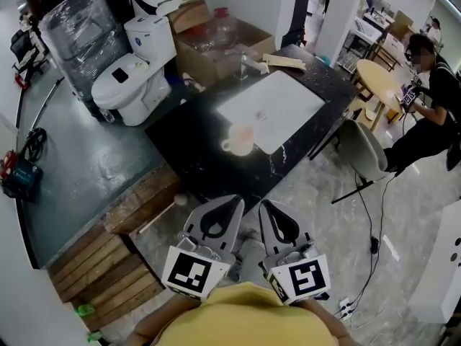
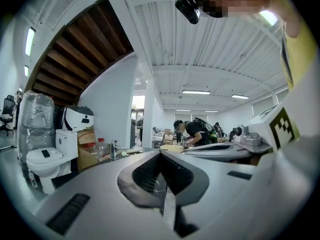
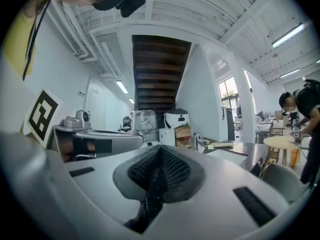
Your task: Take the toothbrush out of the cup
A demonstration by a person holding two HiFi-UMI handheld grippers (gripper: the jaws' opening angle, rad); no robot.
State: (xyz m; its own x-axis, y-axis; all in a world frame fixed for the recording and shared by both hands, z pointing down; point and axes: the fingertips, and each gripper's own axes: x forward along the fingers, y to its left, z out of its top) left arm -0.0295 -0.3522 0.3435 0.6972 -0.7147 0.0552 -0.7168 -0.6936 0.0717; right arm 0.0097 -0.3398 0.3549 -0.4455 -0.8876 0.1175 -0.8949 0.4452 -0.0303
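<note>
Two grippers sit low and close to the person's yellow shirt [image 1: 245, 319], side by side, short of the counter's [image 1: 194, 168] near corner and apart from everything on it. The left gripper [image 1: 230, 207] has its jaws pressed together with nothing between them; its own view shows the two pale halves meeting along a thin seam [image 2: 163, 186]. The right gripper [image 1: 266, 211] is likewise closed on nothing, its ribbed dark pads meeting in its own view [image 3: 156, 176]. Each carries its marker cube at the back, nearest the shirt. The cup [image 1: 238, 140], a pale mug with its handle turned toward the counter's left corner, stands upright on the dark stone, just beside the near-left edge of the white basin [image 1: 277, 107] and roughly midway between that basin and the counter's near-left edge. Bright glare washes over the cup's mouth, so the toothbrush cannot be made out in it from the head view, and neither gripper view shows the cup. A tap [image 1: 252, 63] rises at the basin's far side, and some pale flat pieces [image 1: 284, 63] lie near the counter's far corner. Beyond the counter's far-left edge are a cardboard box [image 1: 216, 49] and a white toilet [image 1: 137, 74]. Wooden planks [image 1: 119, 262] lie on the floor left of the grippers. Off the counter's right corner, a person in dark clothes [image 1: 432, 103] bends over a round table [image 1: 378, 81], with a grey chair [image 1: 360, 150] nearby.
</note>
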